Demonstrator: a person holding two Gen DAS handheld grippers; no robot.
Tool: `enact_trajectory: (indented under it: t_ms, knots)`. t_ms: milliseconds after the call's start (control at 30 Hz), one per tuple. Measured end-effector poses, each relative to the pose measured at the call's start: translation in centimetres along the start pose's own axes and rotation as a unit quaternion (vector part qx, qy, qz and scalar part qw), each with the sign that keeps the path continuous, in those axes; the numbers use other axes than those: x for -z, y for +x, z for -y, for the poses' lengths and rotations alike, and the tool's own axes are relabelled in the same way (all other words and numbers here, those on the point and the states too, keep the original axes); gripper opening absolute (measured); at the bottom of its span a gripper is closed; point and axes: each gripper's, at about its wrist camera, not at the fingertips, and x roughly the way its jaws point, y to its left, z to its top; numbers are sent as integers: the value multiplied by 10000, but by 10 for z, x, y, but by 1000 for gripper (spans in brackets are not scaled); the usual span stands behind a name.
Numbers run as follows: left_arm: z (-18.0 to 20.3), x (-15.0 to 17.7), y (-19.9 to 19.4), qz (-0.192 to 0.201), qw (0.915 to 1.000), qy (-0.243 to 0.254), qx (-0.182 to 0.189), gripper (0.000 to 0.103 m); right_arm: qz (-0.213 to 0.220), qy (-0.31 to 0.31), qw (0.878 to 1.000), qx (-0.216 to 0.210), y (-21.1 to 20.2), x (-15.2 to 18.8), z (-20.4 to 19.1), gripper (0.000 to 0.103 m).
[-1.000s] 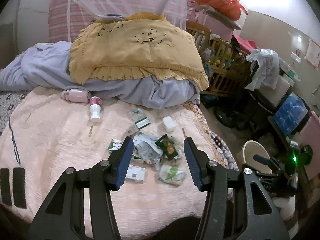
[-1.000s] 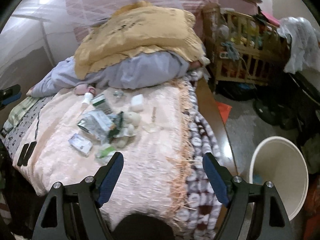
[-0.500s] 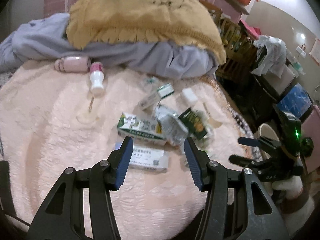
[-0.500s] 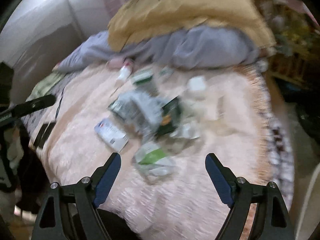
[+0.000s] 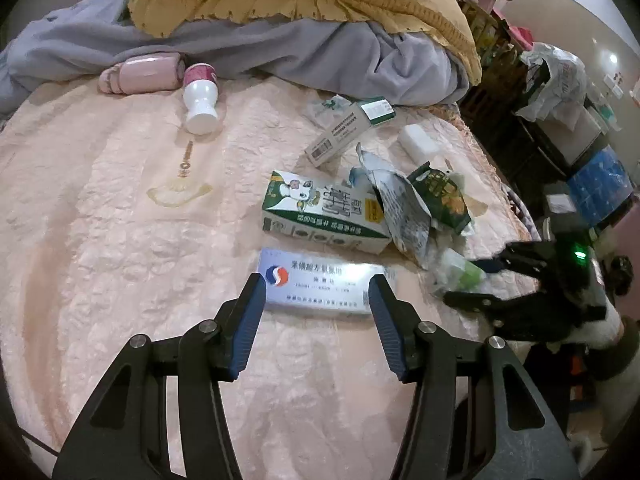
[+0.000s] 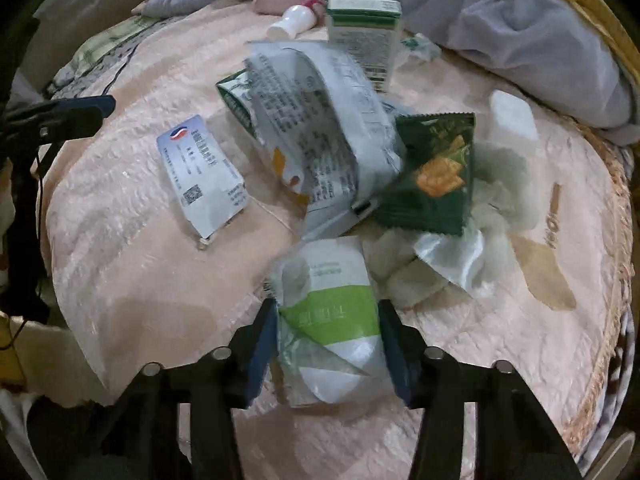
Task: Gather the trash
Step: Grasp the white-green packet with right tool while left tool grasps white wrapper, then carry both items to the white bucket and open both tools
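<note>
Bare pink blanket (image 5: 100, 240) spreads left of the litter. My left gripper (image 5: 316, 300) straddles the silver medicine box (image 5: 320, 286), unclamped; my right gripper (image 6: 328, 320) has just closed around the green-and-white wrapper (image 6: 332, 312).

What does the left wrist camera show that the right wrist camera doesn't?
Only the left wrist view shows the cow-print milk carton whole and the stacked crates beside the bed. Only the right wrist view shows the right tongs, which have just been closing, pressing a green-and-white wrapper. Both show the silver medicine box, the green snack packet and the white bottle.
</note>
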Motion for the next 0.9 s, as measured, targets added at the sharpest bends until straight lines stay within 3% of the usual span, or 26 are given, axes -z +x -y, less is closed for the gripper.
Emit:
enact_trajectory:
  t_ms: [200, 467, 567, 667, 800, 900]
  knots:
    - [22, -22, 28, 96, 9998, -12, 189, 57, 606, 554, 9966, -37, -53, 32, 14, 39]
    - [43, -38, 82, 30, 9990, -374, -226, 57, 1096, 1124, 9876, 102, -100, 69, 21, 39]
    - [46, -43, 86, 281, 9982, -479, -216, 55, 1271, 1374, 9823, 115, -112, 83, 30, 39]
    - [44, -48, 88, 270, 9973, -684, 66, 11, 1383, 1565, 9778, 145, -122, 97, 37, 39]
    - [52, -48, 69, 444, 9963, -687, 266, 2, 1537, 1726, 9727, 194, -140, 111, 49, 39]
    - [64, -47, 36, 656, 9957, -515, 406, 2, 1719, 1790, 9684, 249, -155, 121, 58, 39]
